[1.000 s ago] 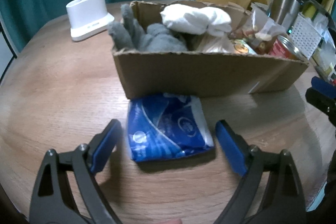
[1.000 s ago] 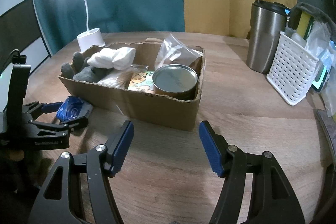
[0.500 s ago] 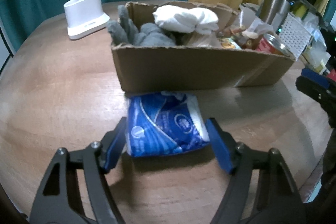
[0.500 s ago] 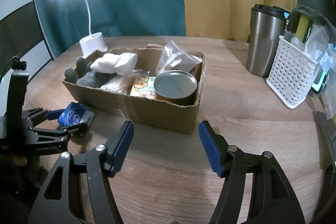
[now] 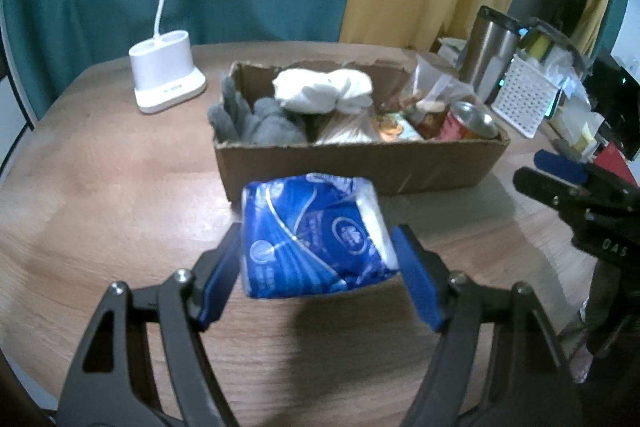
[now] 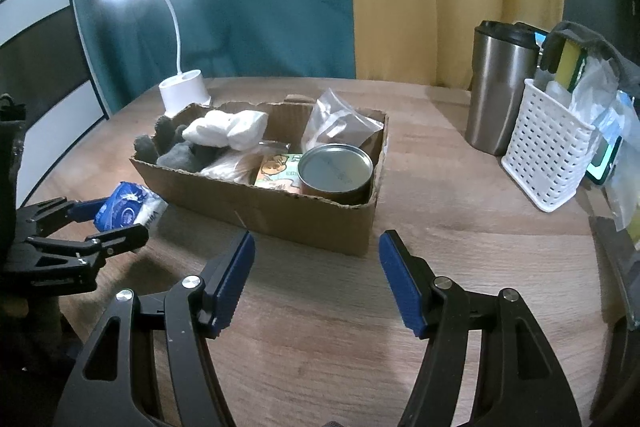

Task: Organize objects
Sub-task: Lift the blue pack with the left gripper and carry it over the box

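My left gripper (image 5: pixel 316 267) is clamped on the blue tissue pack (image 5: pixel 316 239), pads squeezing both sides, pack lifted off the table (image 5: pixel 100 195) w/ its shadow underneath, just in front of the cardboard box (image 5: pixel 352 163). Right gripper (image 6: pixel 316 279) hangs wide apart, nothing btwn its fingers, near the box's front right corner. Box holds gray cloth (image 5: pixel 256 123), white cloth (image 5: pixel 324 91), a can (image 6: pixel 335 173). Lamp base (image 5: pixel 168 77) sits by the table's far left edge.
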Tool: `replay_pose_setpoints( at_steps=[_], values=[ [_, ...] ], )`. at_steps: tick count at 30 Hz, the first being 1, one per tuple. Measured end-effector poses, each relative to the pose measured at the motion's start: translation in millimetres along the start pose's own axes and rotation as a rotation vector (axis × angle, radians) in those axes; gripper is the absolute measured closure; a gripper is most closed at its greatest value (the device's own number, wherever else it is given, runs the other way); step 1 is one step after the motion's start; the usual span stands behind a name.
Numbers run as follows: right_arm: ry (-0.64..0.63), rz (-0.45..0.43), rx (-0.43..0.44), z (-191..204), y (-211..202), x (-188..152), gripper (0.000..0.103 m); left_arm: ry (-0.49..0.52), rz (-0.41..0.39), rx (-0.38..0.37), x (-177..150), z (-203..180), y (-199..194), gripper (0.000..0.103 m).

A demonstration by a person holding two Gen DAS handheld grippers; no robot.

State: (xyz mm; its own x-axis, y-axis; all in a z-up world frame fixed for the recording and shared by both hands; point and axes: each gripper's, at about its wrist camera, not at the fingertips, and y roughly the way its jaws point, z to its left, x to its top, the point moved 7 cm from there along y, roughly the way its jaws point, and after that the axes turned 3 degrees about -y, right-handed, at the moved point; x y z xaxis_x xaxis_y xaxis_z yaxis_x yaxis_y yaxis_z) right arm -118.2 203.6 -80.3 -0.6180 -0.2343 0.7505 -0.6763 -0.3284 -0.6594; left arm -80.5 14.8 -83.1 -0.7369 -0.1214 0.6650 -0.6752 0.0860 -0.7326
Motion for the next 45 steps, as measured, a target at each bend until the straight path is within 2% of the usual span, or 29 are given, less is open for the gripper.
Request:
replay_pose_setpoints(
  at_steps=[20, 45],
  values=[
    [0.007, -0.029, 0.000, -13.3, -11.0, 12.4, 0.035, 0.018, -0.091, -0.031, 35.1, -23.6, -22.3, 0.028],
    [0.019, -0.015, -0.012, -37.1, 7.3, 30.9, 0.035, 0.035, -0.080, -0.073, 69.6, -52.1, 21.3, 0.028]
  ],
)
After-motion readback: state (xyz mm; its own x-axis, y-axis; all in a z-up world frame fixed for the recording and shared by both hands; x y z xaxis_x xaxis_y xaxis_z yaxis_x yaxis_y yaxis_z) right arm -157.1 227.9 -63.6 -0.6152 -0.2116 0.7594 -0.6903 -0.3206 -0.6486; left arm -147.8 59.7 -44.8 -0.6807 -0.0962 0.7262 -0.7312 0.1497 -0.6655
